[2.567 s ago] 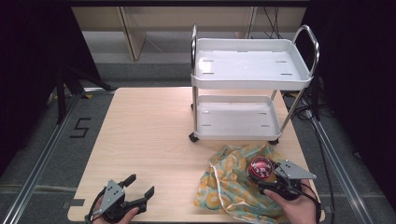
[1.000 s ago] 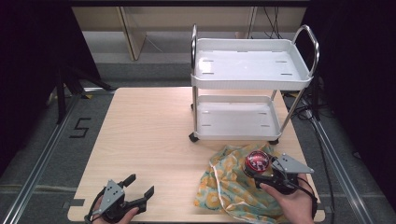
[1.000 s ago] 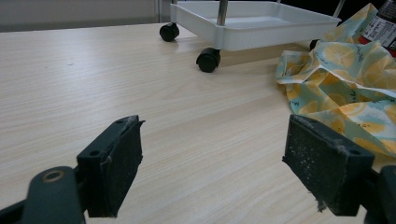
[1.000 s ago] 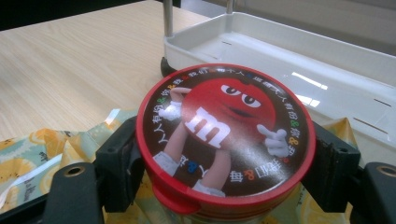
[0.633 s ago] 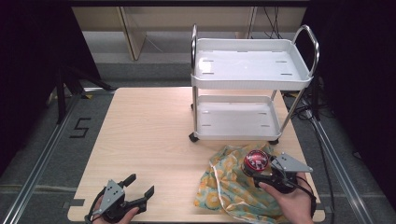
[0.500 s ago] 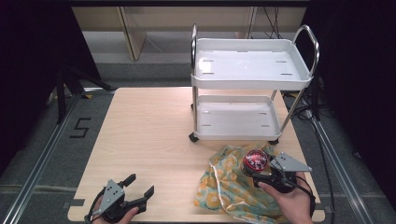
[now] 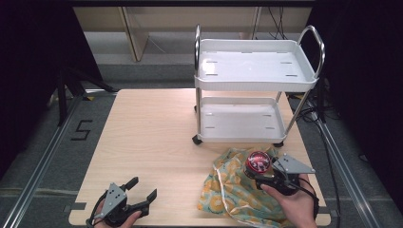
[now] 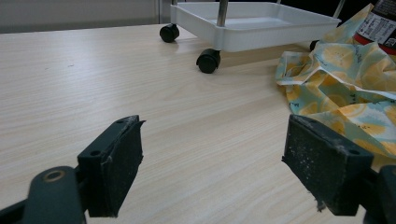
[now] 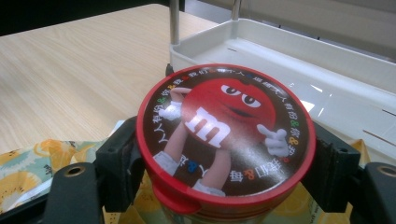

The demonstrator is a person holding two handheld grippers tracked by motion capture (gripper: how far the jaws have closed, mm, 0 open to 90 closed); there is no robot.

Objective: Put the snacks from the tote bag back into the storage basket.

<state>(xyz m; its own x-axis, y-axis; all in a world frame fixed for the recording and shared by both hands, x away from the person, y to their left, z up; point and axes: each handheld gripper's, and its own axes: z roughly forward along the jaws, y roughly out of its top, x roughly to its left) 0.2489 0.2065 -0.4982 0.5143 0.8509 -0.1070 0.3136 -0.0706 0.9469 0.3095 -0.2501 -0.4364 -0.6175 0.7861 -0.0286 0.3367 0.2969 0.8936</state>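
1. Over the crumpled lemon-print cloth (image 7: 235, 190), the right tool (image 7: 272, 176) clamps a round tub (image 9: 224, 140) with a glossy red-rimmed lid, jaws pressing both sides.
2. Left tool (image 7: 138, 194) rests wide open on the pale wood-grain worktop (image 7: 152, 133).
3. White plastic cart (image 7: 252, 90) stands just beyond.

Bright, even light; perhaps slightly soft.

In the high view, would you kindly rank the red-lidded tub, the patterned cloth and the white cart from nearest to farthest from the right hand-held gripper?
1. Red-lidded tub: between the jaws of the right hand-held gripper.
2. Patterned cloth: spread just beneath and to its left.
3. White cart: beyond, at the table's far side.
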